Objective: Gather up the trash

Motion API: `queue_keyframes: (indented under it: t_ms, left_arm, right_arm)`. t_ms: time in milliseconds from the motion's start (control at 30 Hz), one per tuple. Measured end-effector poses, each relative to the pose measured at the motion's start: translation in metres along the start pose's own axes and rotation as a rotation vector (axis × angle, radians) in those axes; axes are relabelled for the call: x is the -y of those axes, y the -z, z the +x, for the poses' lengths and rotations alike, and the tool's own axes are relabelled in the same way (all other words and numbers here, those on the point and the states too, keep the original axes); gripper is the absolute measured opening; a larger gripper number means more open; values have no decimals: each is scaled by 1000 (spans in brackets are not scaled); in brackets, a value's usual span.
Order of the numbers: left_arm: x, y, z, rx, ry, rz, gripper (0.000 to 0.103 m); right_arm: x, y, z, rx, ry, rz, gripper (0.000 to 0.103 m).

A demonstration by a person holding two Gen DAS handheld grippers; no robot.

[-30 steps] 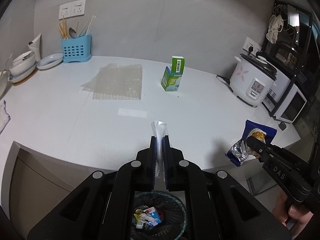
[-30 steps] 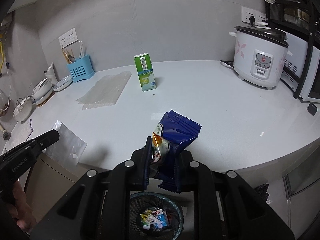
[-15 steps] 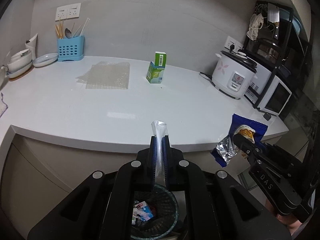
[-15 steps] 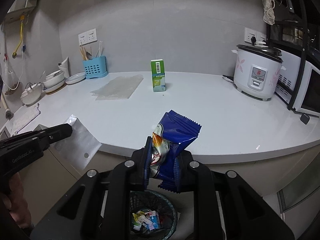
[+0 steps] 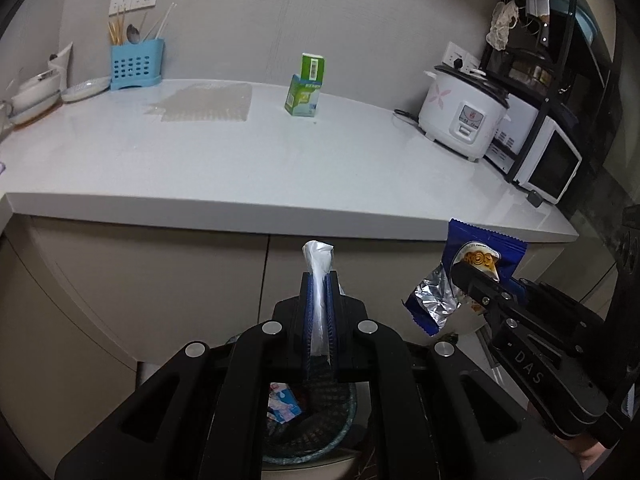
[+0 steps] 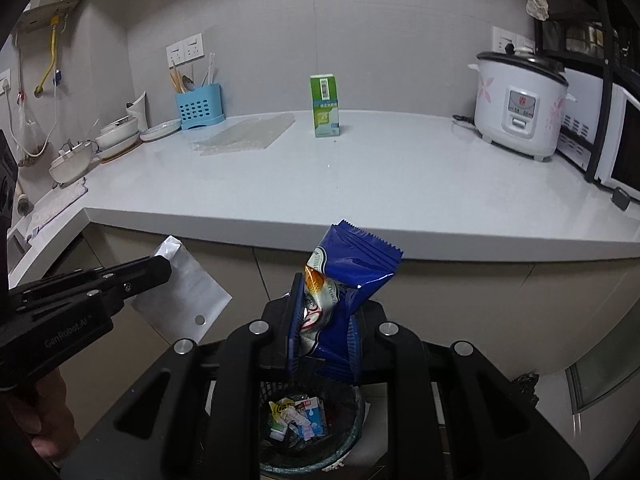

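Left gripper is clamped on a clear plastic bag, right gripper pinching a crinkly blue foil snack wrapper, both hovering over the dark round trash bin near the counter's front edge.

Trash bin mostly behind gripper body

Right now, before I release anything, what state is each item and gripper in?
left gripper: shut on clear plastic bag
right gripper: shut on blue snack wrapper, torn open
trash bin: below both grippers, part full
green carton: upright on the counter
bubble wrap: flat on the counter
rice cooker: lid closed
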State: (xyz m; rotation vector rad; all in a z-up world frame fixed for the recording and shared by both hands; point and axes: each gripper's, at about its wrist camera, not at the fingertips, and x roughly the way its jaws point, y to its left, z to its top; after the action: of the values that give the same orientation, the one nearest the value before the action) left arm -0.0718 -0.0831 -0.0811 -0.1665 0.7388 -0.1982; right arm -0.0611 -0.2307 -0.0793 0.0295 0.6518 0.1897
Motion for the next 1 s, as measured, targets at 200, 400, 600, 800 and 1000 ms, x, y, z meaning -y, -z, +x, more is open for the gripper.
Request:
queue_keyframes:
  t_ms: [200,400,600,800,1000]
  left_arm:
    - [-7,32,27,-43,-7,6,6]
    - [-29,60,55,-89,-25,-25,6]
    - [-44,86,81,-102,-50,-19,6]
    - [-68,112,115,-130,-72,-54,6]
    - [-82,138,142,-197,-73,-68,6]
  right_arm:
    - [-3,32,30,-61,-21,-12,18]
    - [-8,61,55,-114,-26,-26,18]
    - [-10,89,85,-167,-25,-18,18]
    - [-11,114,126,-241,-18,-24,18]
    - [-15,141,164,-330,-40,-25,18]
